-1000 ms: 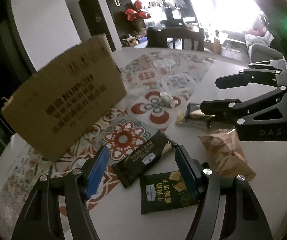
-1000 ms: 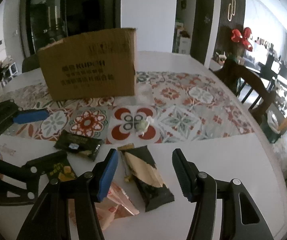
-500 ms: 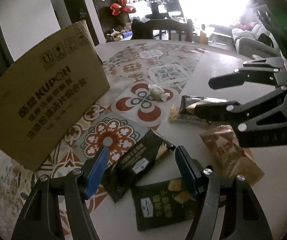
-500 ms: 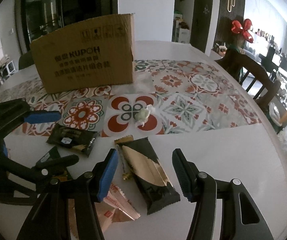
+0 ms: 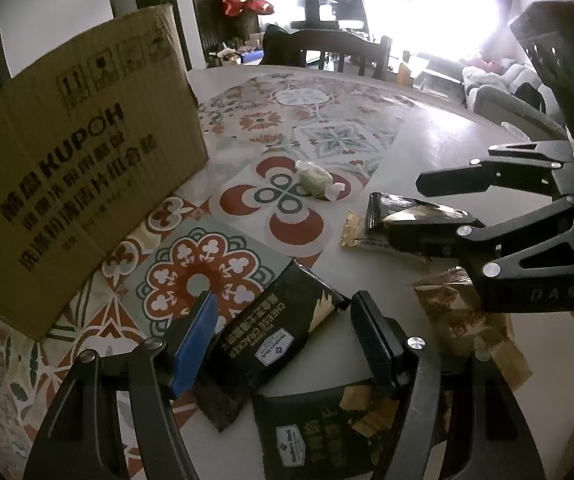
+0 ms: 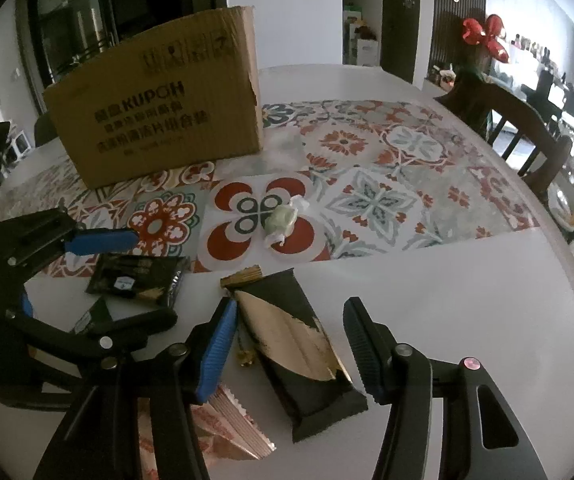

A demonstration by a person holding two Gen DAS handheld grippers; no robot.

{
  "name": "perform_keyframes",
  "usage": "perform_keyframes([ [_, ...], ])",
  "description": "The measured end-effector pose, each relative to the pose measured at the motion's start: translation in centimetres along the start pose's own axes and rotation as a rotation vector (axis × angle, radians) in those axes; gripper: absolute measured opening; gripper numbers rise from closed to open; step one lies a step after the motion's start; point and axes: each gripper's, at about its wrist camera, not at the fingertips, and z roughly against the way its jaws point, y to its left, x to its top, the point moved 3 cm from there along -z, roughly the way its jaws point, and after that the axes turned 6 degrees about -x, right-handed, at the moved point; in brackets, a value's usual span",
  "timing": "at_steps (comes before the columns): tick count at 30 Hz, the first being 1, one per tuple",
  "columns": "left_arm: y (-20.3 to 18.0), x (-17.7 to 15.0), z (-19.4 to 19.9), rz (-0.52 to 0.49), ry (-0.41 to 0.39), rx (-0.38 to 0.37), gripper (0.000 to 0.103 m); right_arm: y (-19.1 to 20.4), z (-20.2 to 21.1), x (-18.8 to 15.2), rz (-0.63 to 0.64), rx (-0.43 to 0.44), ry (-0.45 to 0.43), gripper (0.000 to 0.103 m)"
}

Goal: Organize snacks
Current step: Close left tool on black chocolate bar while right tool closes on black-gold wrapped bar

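Several snack packets lie on the white table. My left gripper [image 5: 283, 340] is open and hangs low over a black cheese cracker packet [image 5: 271, 336], which lies between its fingers without the pads pressing it. A second dark cracker packet [image 5: 327, 432] lies just beneath. My right gripper [image 6: 291, 348] straddles a black-and-gold packet [image 6: 299, 344]; its jaws are closing but stand apart from the packet. In the left wrist view, the right gripper [image 5: 407, 208] is at the right. The right wrist view shows the left gripper [image 6: 151, 276] at the left.
A tall cardboard box [image 6: 159, 108] stands at the back left on the patterned mat [image 6: 371, 196]. A green wrapped candy [image 6: 283, 220] lies on the mat. A tan snack packet [image 6: 215, 428] lies under the right gripper's left finger. A wooden chair [image 6: 527, 136] stands at the far right.
Both grippers have sunk and tipped toward the table, so each packet now lies between its fingers. The right jaws have narrowed slightly. No packet has moved.
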Motion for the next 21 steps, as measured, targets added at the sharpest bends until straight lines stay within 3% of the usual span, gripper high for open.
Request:
perform_keyframes([
  [4,0.56,0.05,-0.32,0.049,0.013,-0.056,0.065,0.19,-0.32,0.21,-0.005,0.018,0.005,0.047],
  [9,0.41,0.23,-0.37,0.045,0.007,-0.069,0.054,0.4,-0.42,0.36,-0.001,0.032,-0.002,0.038],
  [15,0.47,0.57,-0.52,0.052,-0.011,-0.038,0.041,0.4,-0.29,0.31,-0.003,0.039,-0.013,0.035],
  [21,0.35,0.68,0.05,0.074,-0.035,-0.01,0.037,0.31,0.19,0.46,0.002,0.031,-0.036,0.035],
])
